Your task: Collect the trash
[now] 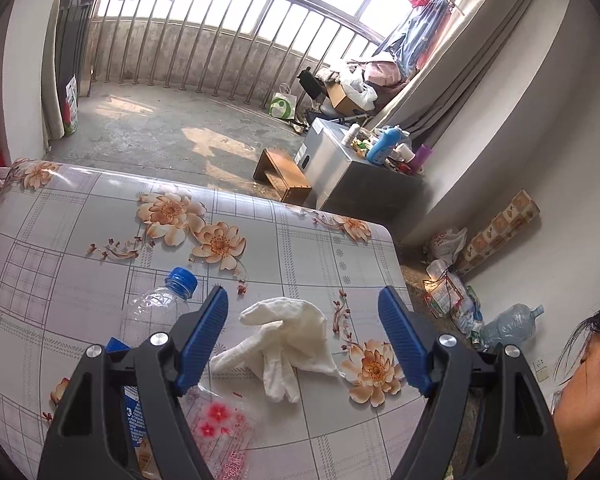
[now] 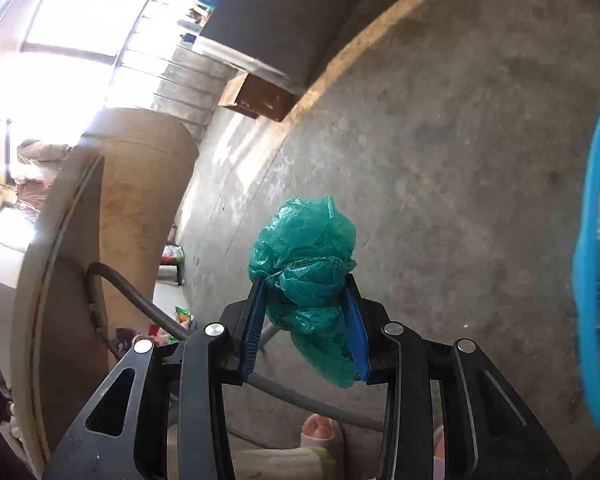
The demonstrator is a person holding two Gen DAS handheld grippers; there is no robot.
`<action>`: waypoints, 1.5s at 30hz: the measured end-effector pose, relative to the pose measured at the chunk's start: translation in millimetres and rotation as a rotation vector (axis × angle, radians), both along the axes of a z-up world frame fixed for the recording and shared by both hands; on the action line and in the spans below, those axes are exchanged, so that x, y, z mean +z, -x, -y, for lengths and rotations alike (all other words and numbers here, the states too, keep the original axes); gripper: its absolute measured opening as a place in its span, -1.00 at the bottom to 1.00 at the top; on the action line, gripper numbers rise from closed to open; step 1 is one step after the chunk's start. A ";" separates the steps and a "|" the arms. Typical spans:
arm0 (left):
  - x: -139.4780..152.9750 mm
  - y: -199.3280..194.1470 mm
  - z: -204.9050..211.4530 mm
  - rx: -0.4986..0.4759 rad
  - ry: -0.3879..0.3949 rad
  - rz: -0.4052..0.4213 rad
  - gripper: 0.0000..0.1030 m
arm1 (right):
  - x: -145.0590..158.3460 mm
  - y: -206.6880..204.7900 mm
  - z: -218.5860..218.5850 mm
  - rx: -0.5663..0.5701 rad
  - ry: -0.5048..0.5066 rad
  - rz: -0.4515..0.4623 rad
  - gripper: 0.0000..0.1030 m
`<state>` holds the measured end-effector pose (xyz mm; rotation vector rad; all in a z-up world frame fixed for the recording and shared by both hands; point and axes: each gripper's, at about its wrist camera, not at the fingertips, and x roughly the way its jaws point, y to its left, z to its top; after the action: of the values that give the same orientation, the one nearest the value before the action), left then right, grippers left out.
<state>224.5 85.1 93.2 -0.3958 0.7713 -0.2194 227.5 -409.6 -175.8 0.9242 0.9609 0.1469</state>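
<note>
Left wrist view: my left gripper (image 1: pixel 302 334) hangs released, jaws wide, over a crumpled white tissue (image 1: pixel 284 344) near the tabletop's (image 1: pixel 80 216) right edge. A clear bottle (image 1: pixel 168 300), blue-capped, lies beside the left jaw; a wrapper's (image 1: pixel 220 436) red print is unreadable.

Right wrist view: my right gripper (image 2: pixel 306 320) is clenched on a crumpled green plastic bag (image 2: pixel 304 260), above bare concrete floor (image 2: pixel 440 160); a blue basket (image 2: pixel 596 260) fills the right edge.

Legible text: almost none.
We are reading only two red Chinese characters, "动感", on the clear wrapper (image 1: pixel 224 436) with pink flowers; print on the bottle label (image 1: pixel 134 412) and green bag (image 2: pixel 304 280) is staying illegible.
</note>
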 end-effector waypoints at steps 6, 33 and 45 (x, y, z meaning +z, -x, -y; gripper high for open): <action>7.5 28.1 -2.0 -0.045 0.001 0.065 0.46 | 58.2 90.5 89.9 -0.137 0.383 -0.078 -0.26; -37.5 179.9 -51.8 -0.168 -0.131 0.184 0.57 | 244.5 208.7 -172.0 0.329 0.572 0.415 0.26; -109.0 202.0 4.6 -0.456 -0.539 0.254 0.30 | 220.7 188.3 -297.0 0.636 0.622 0.371 0.07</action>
<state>22.4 80.5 -15.8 0.3200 0.6302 -0.4635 39.2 -112.6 44.9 -0.0061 0.8457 0.5067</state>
